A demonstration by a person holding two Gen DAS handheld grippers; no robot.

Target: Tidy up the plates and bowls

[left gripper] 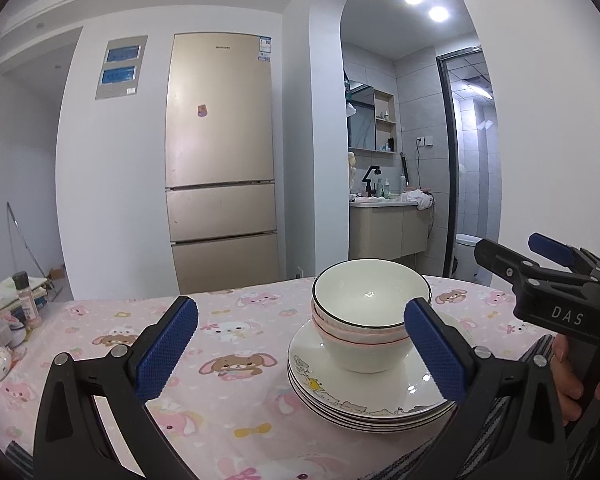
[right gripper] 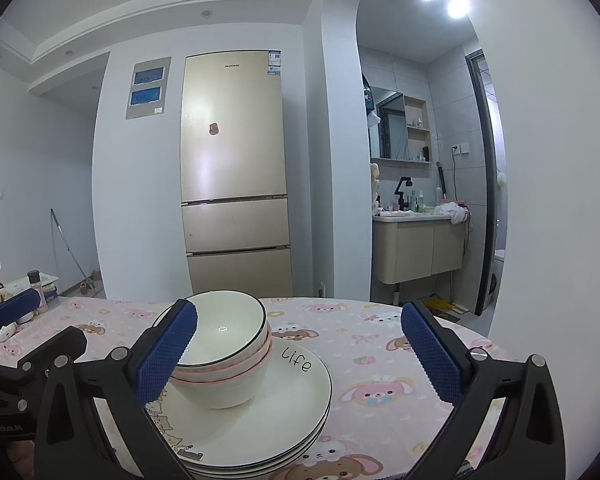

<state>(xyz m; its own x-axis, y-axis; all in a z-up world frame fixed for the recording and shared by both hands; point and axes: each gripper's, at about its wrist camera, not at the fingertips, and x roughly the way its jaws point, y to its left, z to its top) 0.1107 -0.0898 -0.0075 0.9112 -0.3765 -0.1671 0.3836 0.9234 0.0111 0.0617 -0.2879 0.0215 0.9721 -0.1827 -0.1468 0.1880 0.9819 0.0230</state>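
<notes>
Table (left gripper: 228, 304): pink cloth, far edge at 12 o'clock. Plate stack (left gripper: 380, 396) near front edge; bowl stack (left gripper: 370, 320) nested centrally on it. Left gripper (left gripper: 300, 352) and right gripper (right gripper: 300, 352): wide open, empty.

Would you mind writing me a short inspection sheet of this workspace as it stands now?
Surface: table under a pink cartoon-animal cloth.
Job's things: bowls nested together, standing on a stack of plates; the top plate reads "Life" in the right wrist view.
Clutter: spice bottle, books and small white items at the table's left edge.
Grippers: left gripper open, empty, short of the stack; right gripper open, empty, its left finger in front of the bowls.
Cables: a dark cable hangs from a wall socket over the vanity.
Surroundings: gold fridge, arched washroom alcove with a sink cabinet.
</notes>
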